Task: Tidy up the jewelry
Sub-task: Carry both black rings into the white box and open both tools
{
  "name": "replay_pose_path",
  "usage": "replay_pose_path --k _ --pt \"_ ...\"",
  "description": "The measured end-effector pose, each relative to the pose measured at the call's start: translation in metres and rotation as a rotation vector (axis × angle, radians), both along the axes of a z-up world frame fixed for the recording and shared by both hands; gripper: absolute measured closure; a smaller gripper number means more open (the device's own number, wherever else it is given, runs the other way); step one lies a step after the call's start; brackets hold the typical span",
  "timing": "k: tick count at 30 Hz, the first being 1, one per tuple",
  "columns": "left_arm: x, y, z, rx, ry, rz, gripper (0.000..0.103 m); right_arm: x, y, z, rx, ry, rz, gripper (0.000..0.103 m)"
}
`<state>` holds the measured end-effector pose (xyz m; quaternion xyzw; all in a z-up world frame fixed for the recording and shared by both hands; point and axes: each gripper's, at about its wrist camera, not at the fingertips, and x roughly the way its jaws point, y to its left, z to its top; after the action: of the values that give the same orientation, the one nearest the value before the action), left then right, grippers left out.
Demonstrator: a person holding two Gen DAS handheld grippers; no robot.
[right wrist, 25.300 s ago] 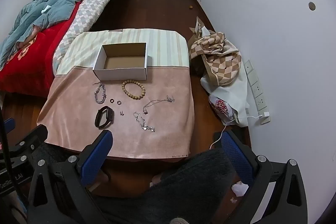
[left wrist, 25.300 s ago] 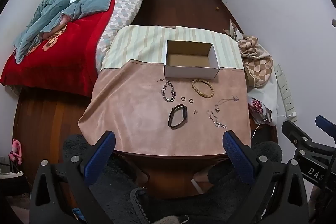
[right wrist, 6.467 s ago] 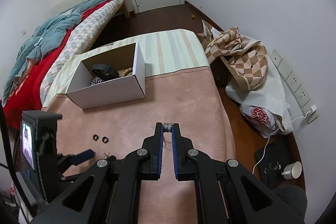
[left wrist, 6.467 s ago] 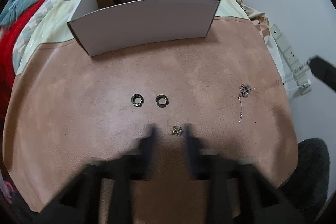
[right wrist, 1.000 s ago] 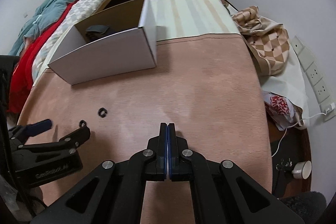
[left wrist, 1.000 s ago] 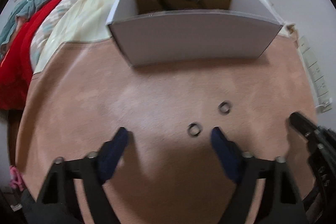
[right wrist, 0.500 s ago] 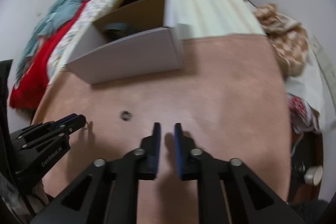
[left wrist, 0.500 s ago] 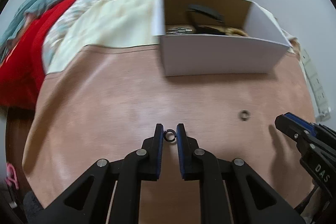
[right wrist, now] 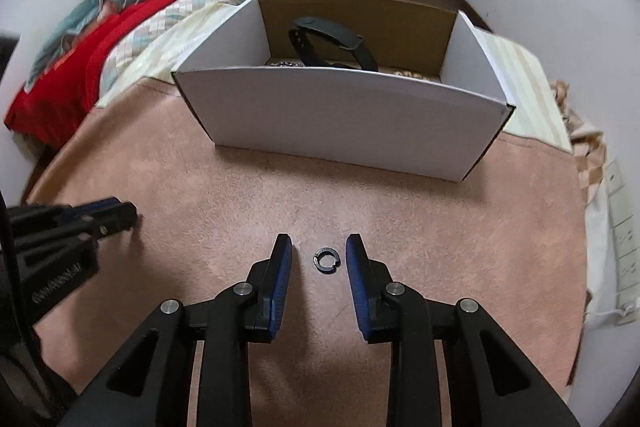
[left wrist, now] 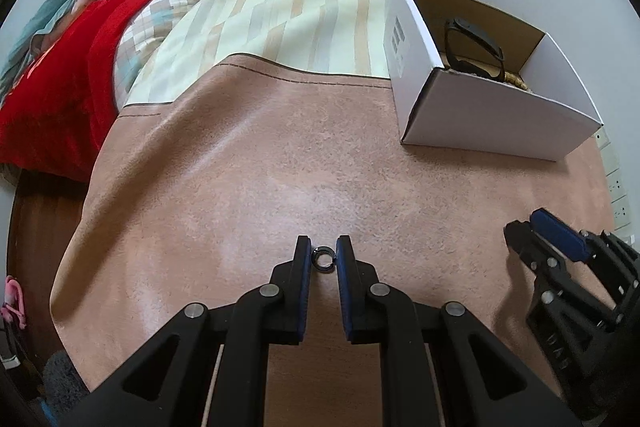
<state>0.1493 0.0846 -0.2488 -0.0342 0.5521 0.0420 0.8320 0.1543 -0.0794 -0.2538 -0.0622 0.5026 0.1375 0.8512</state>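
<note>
- Gripping a small dark split ring (left wrist: 322,259) between the left gripper (left wrist: 322,255) fingers, nearly closed, pads pressed on either side of it, just above the pink worktop (left wrist: 248,163).
- Straddling the second ring (right wrist: 327,259) with the right gripper (right wrist: 319,255): jaws opening, ring lying flat on the worktop midway between the two blue pads, touched by neither.
- Lying dead centre under the right fingers, that ring has no long axis to speak of; only its gap, facing roughly toward the box, sets it apart from a plain circle. Judged ready for a straight squeeze across its width, with no sideways shift called for.
- Standing beyond both rings at the far end of the pink cover, the open white box (right wrist: 340,115) already holds a black wristband (right wrist: 332,41), with beads and a chain just showing above the near wall.
- Sitting nearer the right gripper, straight ahead of it; from the left wrist view the box lies off to the upper right, well apart.
- Noting bare cover between the rings and the box; only the near wall has to be cleared, so a lift is likely needed before any release.
- Keeping apart: left gripper low at the left edge of the right wrist view, no crossing of paths apparent.
- Flagging a slip risk: thin, flat, hard ring on soft cover.
</note>
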Motion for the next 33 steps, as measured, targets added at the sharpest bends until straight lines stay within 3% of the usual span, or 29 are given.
replay_pose_path --k 2,8,14,20,22,26,33 --pt "0.0 -0.001 0.001 -0.004 -0.001 -0.004 0.093 -0.006 0.003 -0.001 -0.038 -0.029 0.018 0.089" --pt "0.0 -0.006 0.01 -0.025 -0.017 -0.016 0.093 -0.013 -0.02 0.006 0.067 -0.039 -0.05 0.09" --pt "0.011 -0.02 0.046 -0.089 -0.074 -0.055 0.093 -0.01 -0.052 0.046 0.188 -0.064 -0.121 0.09" --pt "0.056 -0.044 0.087 -0.132 -0.136 -0.125 0.093 0.028 -0.071 0.09 0.268 -0.091 -0.143 0.09" --pt "0.071 -0.049 0.092 -0.109 -0.141 -0.139 0.093 0.048 -0.072 0.093 0.268 -0.081 -0.137 0.09" --pt "0.107 -0.051 0.079 -0.111 -0.087 -0.167 0.093 0.088 -0.072 0.083 0.274 -0.014 -0.126 0.09" --pt "0.129 -0.04 0.062 -0.14 0.013 -0.104 0.09 0.124 -0.072 0.066 0.285 0.112 -0.1 0.089"
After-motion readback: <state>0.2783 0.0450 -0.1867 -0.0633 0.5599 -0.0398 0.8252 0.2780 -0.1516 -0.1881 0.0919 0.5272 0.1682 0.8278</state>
